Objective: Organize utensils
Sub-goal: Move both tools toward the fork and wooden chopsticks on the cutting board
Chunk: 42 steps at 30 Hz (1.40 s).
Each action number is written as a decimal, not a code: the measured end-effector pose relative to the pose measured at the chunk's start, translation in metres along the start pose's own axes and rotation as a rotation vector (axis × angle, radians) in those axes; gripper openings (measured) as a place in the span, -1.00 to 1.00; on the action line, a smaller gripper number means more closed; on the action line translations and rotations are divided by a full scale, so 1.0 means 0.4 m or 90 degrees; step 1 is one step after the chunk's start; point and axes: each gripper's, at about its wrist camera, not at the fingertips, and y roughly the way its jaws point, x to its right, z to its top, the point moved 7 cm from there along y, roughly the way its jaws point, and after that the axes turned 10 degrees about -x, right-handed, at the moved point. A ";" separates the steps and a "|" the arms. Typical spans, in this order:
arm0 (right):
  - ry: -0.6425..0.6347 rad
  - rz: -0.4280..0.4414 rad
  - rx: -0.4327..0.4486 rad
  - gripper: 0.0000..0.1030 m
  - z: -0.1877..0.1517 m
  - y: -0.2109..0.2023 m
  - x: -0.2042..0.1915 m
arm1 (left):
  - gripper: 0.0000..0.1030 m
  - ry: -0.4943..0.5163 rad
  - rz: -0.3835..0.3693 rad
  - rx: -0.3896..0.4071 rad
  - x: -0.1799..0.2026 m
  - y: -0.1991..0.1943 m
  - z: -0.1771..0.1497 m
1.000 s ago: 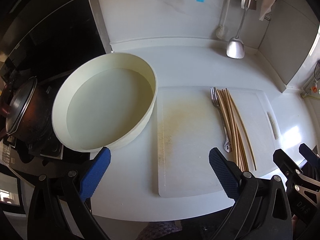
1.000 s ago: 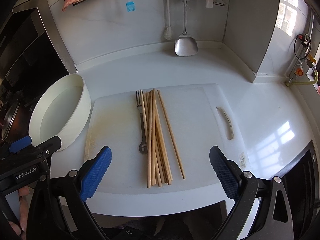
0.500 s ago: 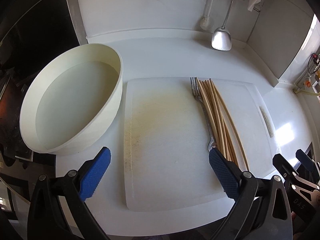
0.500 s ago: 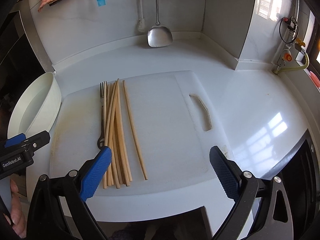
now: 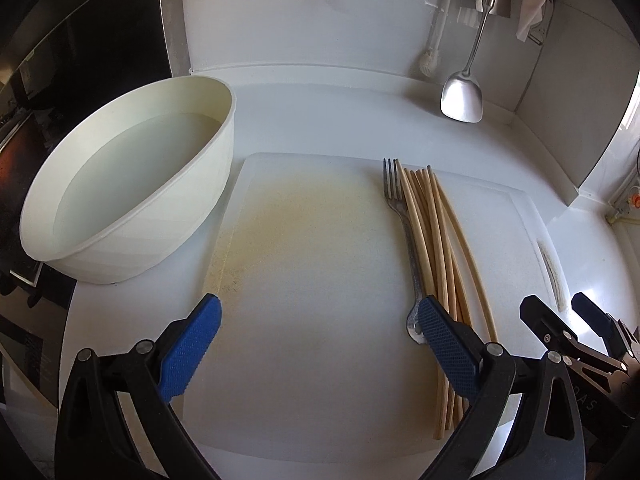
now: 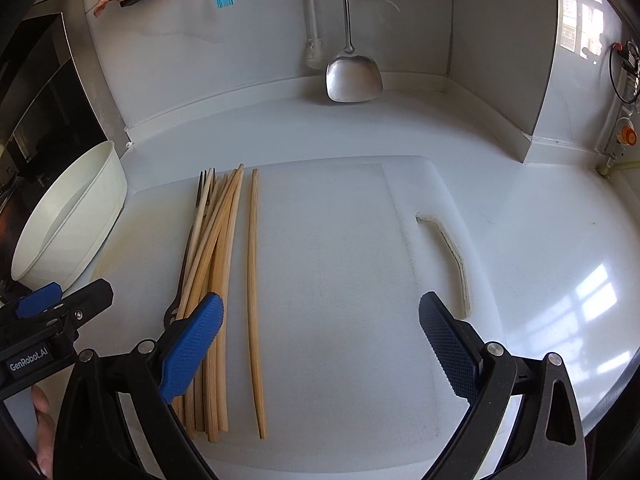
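both wrist views over cutting board (image 5: 320,280)

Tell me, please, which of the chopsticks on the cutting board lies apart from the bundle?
The single chopstick on the bundle's right side, away from the fork. A strip of bare cutting board separates it from the other chopsticks, which lie bunched and overlapping.

Fork (image 5: 400,216) and chopsticks (image 5: 436,236) on cutting board (image 5: 312,280) — basin (image 5: 132,200) left of board.

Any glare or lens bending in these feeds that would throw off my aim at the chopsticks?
Right wrist view: window glare sits on the counter, well clear of the chopsticks, which are evenly lit and sharp. Left wrist view: the fisheye bows the chopsticks and fork near the frame's right; a bright patch washes out the far right edge; dark vignette in the corners.
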 end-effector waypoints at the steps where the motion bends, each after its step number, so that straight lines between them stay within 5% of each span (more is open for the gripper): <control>1: -0.005 -0.009 0.004 0.82 0.002 0.010 -0.003 | 0.88 0.003 -0.001 0.008 0.000 0.006 0.001; 20: -0.086 -0.120 0.019 0.80 0.016 0.088 -0.049 | 0.88 -0.007 -0.020 0.005 -0.025 0.085 -0.004; 23: -0.087 -0.121 0.021 0.79 0.017 0.090 -0.050 | 0.88 -0.006 -0.024 0.003 -0.022 0.091 -0.007; 28: -0.100 -0.113 0.022 0.42 0.016 0.094 -0.061 | 0.88 -0.006 -0.027 0.002 -0.018 0.096 -0.007; 42: -0.065 -0.070 0.020 0.25 0.028 0.104 -0.025 | 0.88 -0.003 -0.031 0.000 0.000 0.102 -0.006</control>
